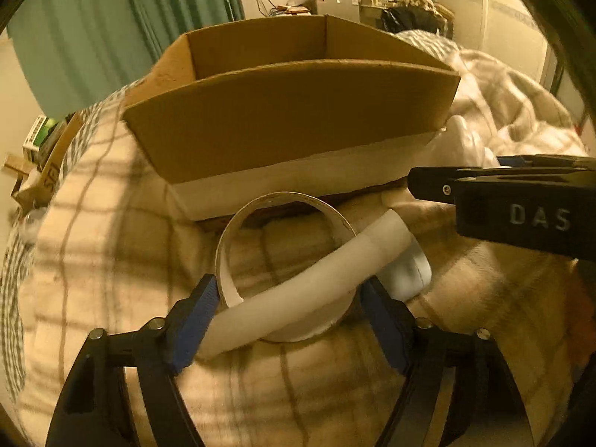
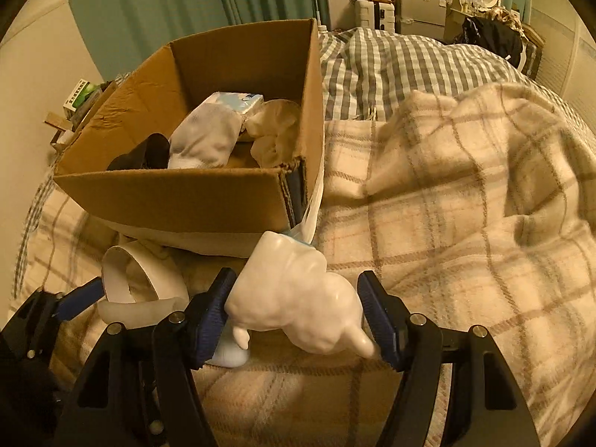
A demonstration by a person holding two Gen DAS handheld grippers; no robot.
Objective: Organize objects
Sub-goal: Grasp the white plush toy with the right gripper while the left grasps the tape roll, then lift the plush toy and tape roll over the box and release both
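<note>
L gripper [image 1: 287, 320], bottom centre of L wrist view: jaws part open, blue pads either side of white curved strip [image 1: 298, 290] and pale ring [image 1: 283, 260]; L pad touching strip, R pad just beside ring. Firm grip not confirmed, cannot tell. Ring and strip lying on plaid blanket [image 1: 111, 260], just in front of cardboard box [image 1: 290, 119], centre frame.

R gripper [image 2: 298, 316], bottom centre of R wrist view: jaws part open, white ceramic figurine [image 2: 294, 298] between pads. L pad touching figurine; R pad close, contact unclear. Also seen at R edge of L view as black body marked "DAS".

Box, upper left of R view, open-topped, on blanket. Contents: white sock [image 2: 208, 138], dark item [image 2: 145, 154], pale blue-white pack [image 2: 238, 102], crumpled clear plastic [image 2: 275, 130].

Checked duvet [image 2: 391, 63] upper centre. Green curtain [image 2: 167, 0] top left.
</note>
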